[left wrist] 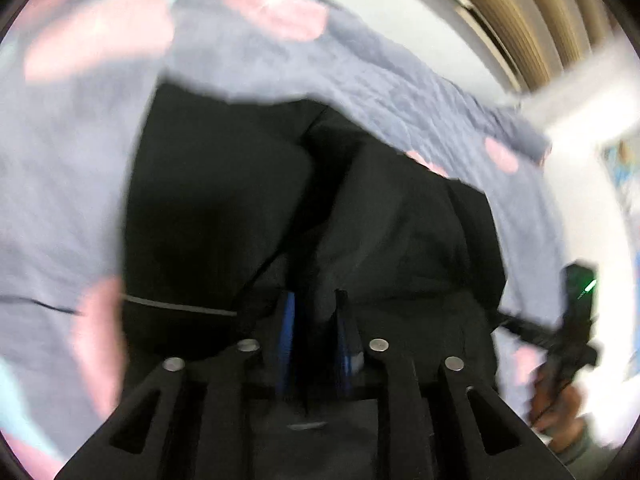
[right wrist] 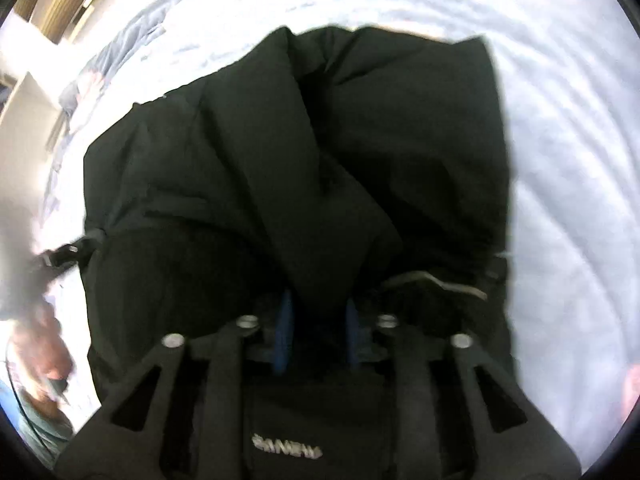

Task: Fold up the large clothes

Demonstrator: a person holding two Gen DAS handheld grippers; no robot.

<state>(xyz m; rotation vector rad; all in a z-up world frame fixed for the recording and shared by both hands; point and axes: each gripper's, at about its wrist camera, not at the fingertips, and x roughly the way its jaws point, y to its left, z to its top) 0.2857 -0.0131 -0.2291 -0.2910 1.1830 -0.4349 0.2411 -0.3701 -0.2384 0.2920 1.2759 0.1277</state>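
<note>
Both fisheye views are motion-blurred, overexposed on the pale bedding point(right wrist: 560, 120), and black-vignetted at the corners.

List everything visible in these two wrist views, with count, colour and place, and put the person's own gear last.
black garment: one, black, bulky, bunched on the bed and pinched at both hand-held grippers.
bedcover: one, grey-lilac with pink patches, under and around the garment.
white sheet: one, white, rumpled, right of the garment in the right wrist view.
slatted panel: one, tan, beyond the bed.
person's hand: one, at the lower right of the left wrist view.
left hand-held gripper: one, black with blue pads, shut on cloth.
right hand-held gripper: one, black with blue pads, shut on cloth.
</note>
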